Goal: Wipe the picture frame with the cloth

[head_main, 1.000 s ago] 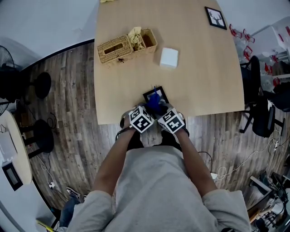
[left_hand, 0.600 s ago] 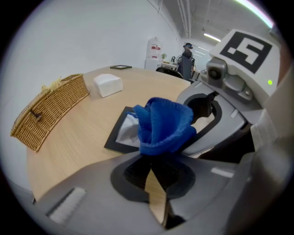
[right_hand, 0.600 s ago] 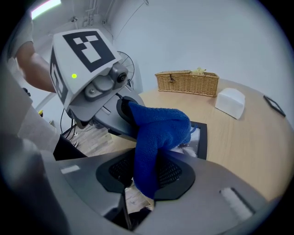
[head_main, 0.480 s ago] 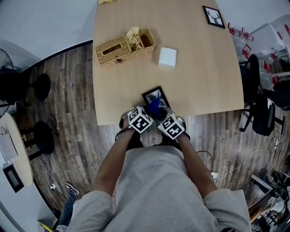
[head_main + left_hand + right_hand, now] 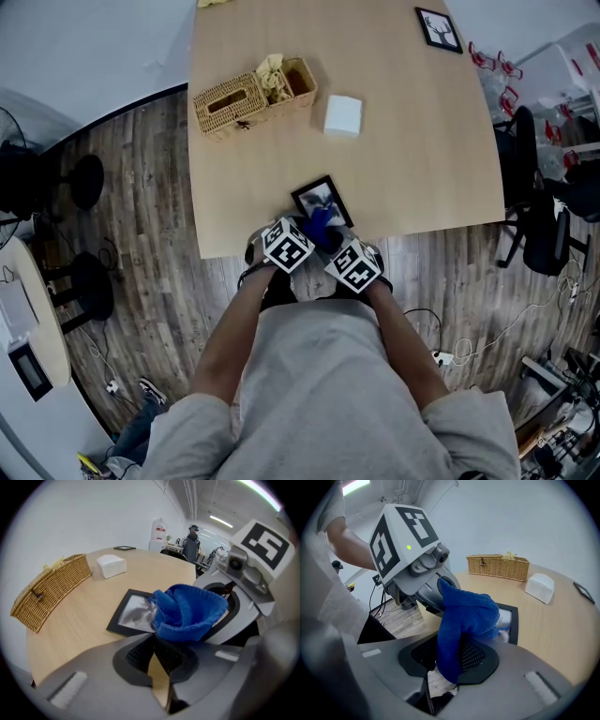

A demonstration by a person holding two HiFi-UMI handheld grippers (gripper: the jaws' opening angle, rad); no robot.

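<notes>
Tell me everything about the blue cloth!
The blue cloth looks soft and loopy, like a towel. It is scrunched into a lump, not spread flat. The right gripper pinches one end between its jaws, and the bunched part sits on the near side of the black picture frame, covering part of its picture.

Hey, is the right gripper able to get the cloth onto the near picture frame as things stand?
Probably yes. The right gripper is shut on the blue cloth, which hangs over the near edge of the picture frame, and nothing else lies on the frame or in the way.
</notes>
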